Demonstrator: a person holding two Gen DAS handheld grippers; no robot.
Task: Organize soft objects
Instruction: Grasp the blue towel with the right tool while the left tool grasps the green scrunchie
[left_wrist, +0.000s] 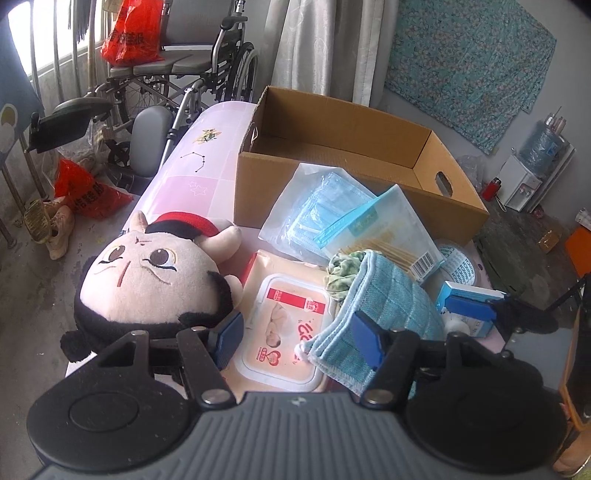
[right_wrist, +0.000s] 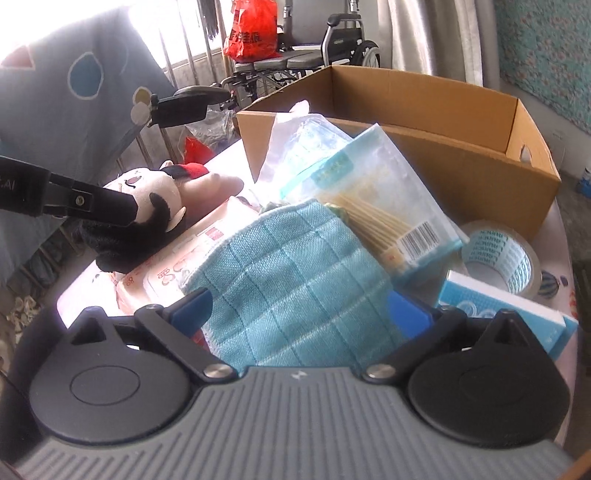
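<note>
**Soft things heaped before an empty carton**

Leftmost on the bench (left_wrist: 177, 188) lies the plush doll (left_wrist: 147, 280), face up, its head toward the left claw (left_wrist: 295, 339). That claw hangs spread wide and holds nothing, its blue pads straddling the wipes pack (left_wrist: 284, 325), one pad just beside the doll's dark hair and the other against the blue cloth (left_wrist: 391, 306). The doll should be light and squashy; I judge a pinch across the head or a limb would hold, since the fabric gives and will not slip.

Further right, the folded cloth lies on the wipes pack, with a crumpled green fabric (left_wrist: 343, 269) tucked at its far end. It looks limp and light, so a grip on the thick folded edge should keep it from unfolding. The right claw (right_wrist: 301, 314) is open too, its pads either side of the cloth; whether they touch it I cannot tell.

Behind, a bag of face masks (left_wrist: 317, 214) and a pouch of cotton swabs (left_wrist: 391, 236) lean by the cardboard box (left_wrist: 332, 147).

Only the left wrist view shows the box floor bare and the doll's whole face; only the right wrist view shows the tape roll (right_wrist: 498, 251) plainly and the left claw's arm over the doll.
</note>
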